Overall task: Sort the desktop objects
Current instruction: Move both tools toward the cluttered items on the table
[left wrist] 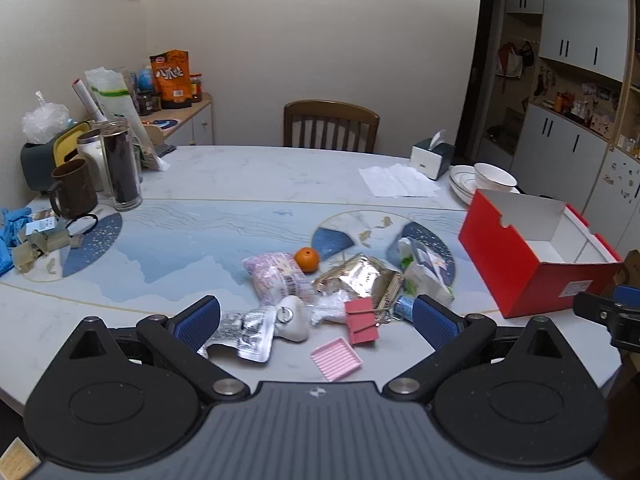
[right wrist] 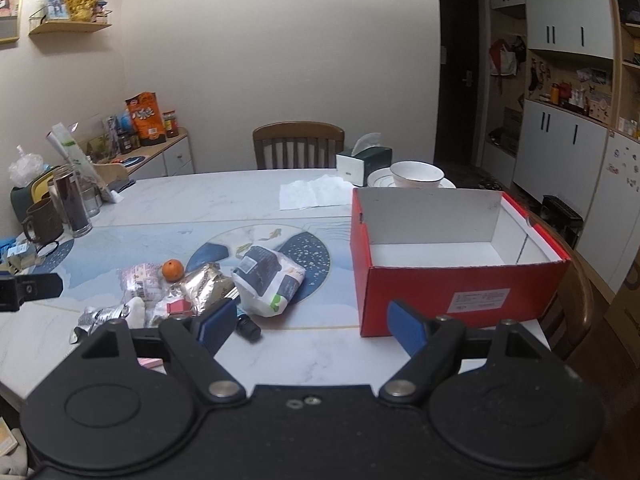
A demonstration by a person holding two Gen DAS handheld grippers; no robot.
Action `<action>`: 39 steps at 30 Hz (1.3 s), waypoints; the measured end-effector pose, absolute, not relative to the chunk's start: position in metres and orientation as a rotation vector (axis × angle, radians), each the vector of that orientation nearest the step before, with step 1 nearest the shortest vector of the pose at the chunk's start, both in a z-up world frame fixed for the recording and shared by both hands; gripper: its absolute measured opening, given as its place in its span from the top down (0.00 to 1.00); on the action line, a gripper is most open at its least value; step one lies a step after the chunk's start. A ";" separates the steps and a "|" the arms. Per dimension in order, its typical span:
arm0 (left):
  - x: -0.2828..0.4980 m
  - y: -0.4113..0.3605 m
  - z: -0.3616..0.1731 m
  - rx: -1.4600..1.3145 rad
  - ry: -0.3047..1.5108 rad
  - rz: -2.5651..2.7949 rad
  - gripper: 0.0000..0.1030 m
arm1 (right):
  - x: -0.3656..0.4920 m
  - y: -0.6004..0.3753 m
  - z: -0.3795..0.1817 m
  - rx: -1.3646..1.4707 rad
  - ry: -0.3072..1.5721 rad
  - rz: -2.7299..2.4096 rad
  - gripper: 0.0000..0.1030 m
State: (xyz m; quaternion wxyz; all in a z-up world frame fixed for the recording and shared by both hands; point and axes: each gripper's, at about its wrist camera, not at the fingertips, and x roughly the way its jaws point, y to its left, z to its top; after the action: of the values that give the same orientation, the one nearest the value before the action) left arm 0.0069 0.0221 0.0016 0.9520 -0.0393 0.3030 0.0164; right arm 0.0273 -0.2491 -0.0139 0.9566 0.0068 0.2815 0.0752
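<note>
Left gripper [left wrist: 316,322]: your blue pads stand spread as wide as they go, nothing clamped between them; they hang over the near side of the pile, above the silver sachet [left wrist: 244,334] and the white pebble-shaped thing [left wrist: 294,320].
Right gripper [right wrist: 308,326]: your jaws are wide apart and hold nothing; bare table [right wrist: 320,352] shows between the pads, with the left pad over the pile's edge and the right pad in front of the red box [right wrist: 460,292].
Pile: you have the loose things heaped mid-table, left of the box and apart from it: one orange [left wrist: 307,259], one pink-printed packet [left wrist: 276,276], one gold foil pouch [left wrist: 360,276], one white and dark bag [left wrist: 424,268], one red clip-bound pad [left wrist: 361,320], one pink ridged tray [left wrist: 337,359].
Red box: one, open-topped, white inside, nothing in the part you can see.
Left view only: you see the whole pink tray, the blue gloves [left wrist: 12,236] at the far left edge, and your right gripper's black tip at the right border.
Right view only: you see a small dark bottle [right wrist: 248,326] lying by the left pad, the box's interior floor, and a wall shelf [right wrist: 70,26] with framed pictures.
Both views: one chair [left wrist: 331,124], one tissue box [left wrist: 432,156], one bowl [left wrist: 495,178] on stacked plates, one brown mug [left wrist: 74,194].
</note>
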 end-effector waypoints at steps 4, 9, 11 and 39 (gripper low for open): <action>0.009 0.028 -0.001 -0.081 0.614 0.053 0.00 | 0.028 -0.247 -0.014 -0.002 0.571 0.176 0.20; 0.017 0.035 -0.007 -0.082 0.627 0.059 0.00 | 0.031 -0.243 -0.017 -0.011 0.579 0.189 0.20; 0.022 0.038 -0.012 -0.071 0.631 0.056 0.00 | 0.034 -0.241 -0.019 -0.009 0.583 0.196 0.20; 0.103 0.129 -0.119 0.260 0.785 -0.307 0.00 | 0.119 -0.168 -0.079 -0.046 0.788 0.178 0.20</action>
State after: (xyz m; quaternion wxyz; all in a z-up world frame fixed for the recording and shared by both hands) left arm 0.1026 0.1291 -0.1189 0.9042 0.1260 0.3801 -0.1484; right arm 0.1191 -0.1676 -0.0793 0.9192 -0.0222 0.3835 0.0865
